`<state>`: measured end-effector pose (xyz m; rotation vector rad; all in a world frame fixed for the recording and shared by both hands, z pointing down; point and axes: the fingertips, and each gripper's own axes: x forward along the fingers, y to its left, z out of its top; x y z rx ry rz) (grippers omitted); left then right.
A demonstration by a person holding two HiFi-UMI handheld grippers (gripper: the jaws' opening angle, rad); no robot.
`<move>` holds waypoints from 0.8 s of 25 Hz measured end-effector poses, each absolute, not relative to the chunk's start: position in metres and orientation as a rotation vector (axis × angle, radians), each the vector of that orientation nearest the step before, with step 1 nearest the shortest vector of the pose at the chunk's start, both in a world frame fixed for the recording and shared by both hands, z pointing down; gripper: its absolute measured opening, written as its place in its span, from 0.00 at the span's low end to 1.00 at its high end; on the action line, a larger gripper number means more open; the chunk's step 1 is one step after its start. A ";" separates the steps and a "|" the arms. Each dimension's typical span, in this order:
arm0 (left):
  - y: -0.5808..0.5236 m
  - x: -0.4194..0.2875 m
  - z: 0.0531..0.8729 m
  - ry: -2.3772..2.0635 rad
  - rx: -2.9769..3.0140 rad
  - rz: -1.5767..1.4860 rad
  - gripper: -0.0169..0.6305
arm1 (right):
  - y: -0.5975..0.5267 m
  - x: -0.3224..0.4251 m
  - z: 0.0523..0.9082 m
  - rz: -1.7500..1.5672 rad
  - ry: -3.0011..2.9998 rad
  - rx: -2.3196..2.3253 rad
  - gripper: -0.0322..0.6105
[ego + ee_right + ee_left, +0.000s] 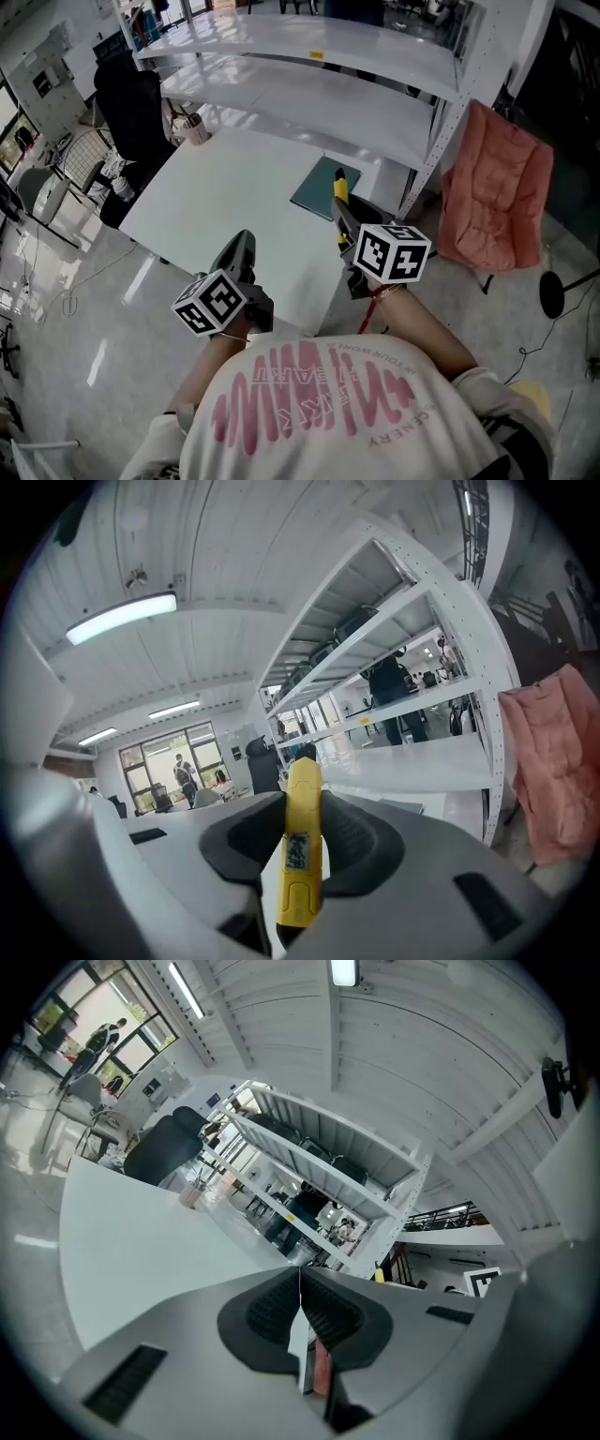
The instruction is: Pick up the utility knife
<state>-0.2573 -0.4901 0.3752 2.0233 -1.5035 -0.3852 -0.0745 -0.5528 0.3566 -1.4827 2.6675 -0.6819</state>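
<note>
Above the tabletop [234, 187], the right tool [302, 808] clamped the utility knife [300, 855] mid-body, likely light, stiff and slick; the left tool [300, 1288] stood closed, empty.

We log a white short-sleeved T-shirt [328, 417], pink bars and lettering across its back — thin red cord [379, 292] at the right wrist. The left gripper [242, 242] and right gripper [340, 214]: grey shells, black ribbed pads [272, 1309], each with a white cube [392, 251] of black square markers.
</note>
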 end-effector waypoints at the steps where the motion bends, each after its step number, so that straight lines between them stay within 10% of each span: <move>1: -0.490 -0.257 0.375 -1.503 2.024 -0.384 0.06 | -0.551 -0.073 0.357 -0.695 2.655 -1.477 0.26; 20: -0.487 -0.243 0.399 -1.501 1.989 -0.330 0.06 | -0.543 -0.050 0.399 -0.860 2.607 -1.477 0.26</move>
